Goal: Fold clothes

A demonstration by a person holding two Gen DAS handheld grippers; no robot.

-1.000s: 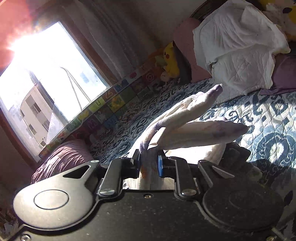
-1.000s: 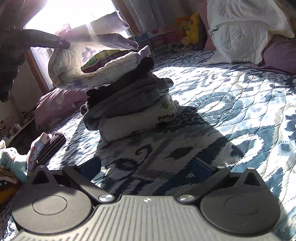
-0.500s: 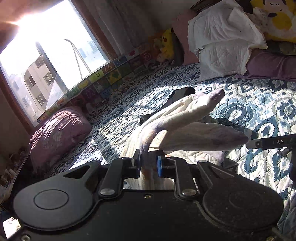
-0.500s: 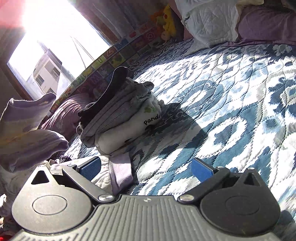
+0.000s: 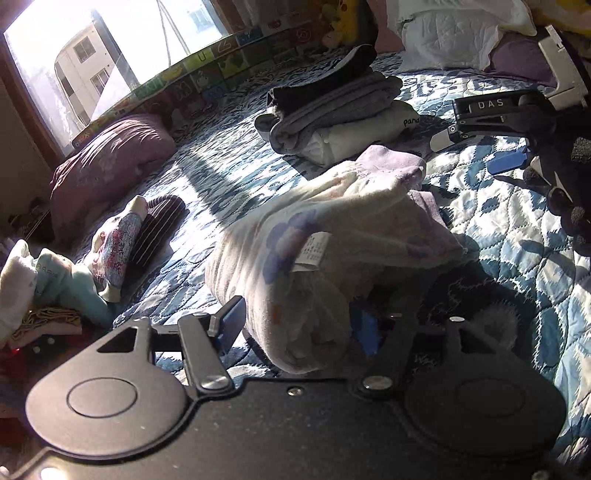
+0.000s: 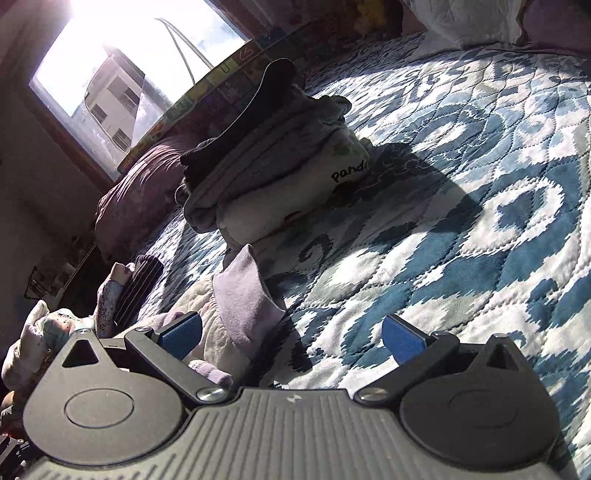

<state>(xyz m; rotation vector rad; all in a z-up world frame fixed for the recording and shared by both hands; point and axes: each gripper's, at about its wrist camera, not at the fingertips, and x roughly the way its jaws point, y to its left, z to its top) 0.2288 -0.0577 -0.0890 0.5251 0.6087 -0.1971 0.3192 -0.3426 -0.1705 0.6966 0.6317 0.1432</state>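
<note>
A folded white garment with purple flowers and lilac cuffs [image 5: 332, 236] lies on the blue patterned quilt [image 5: 498, 229]. My left gripper [image 5: 297, 326] is open, its blue pads standing on either side of the garment's near end. In the right wrist view a lilac cuff of that garment [image 6: 243, 295] lies just beyond the left finger. My right gripper [image 6: 291, 338] is open over bare quilt [image 6: 461, 221] with nothing between its fingers. It also shows at the right of the left wrist view as the right gripper [image 5: 476, 151]. A stack of folded clothes [image 5: 332, 122] [image 6: 273, 184] sits further back.
A purple pillow [image 5: 107, 162] [image 6: 136, 195] lies under the window. Loose clothes [image 5: 55, 280] and a dark striped piece [image 5: 159, 225] are heaped at the left edge of the bed. A dark gloved hand [image 5: 565, 184] holds the right gripper. White pillows [image 5: 454, 33] lie at the head.
The left gripper came down with the flowered garment, laid it on the quilt and opened. The right gripper moved in low beside the garment, staying open.
</note>
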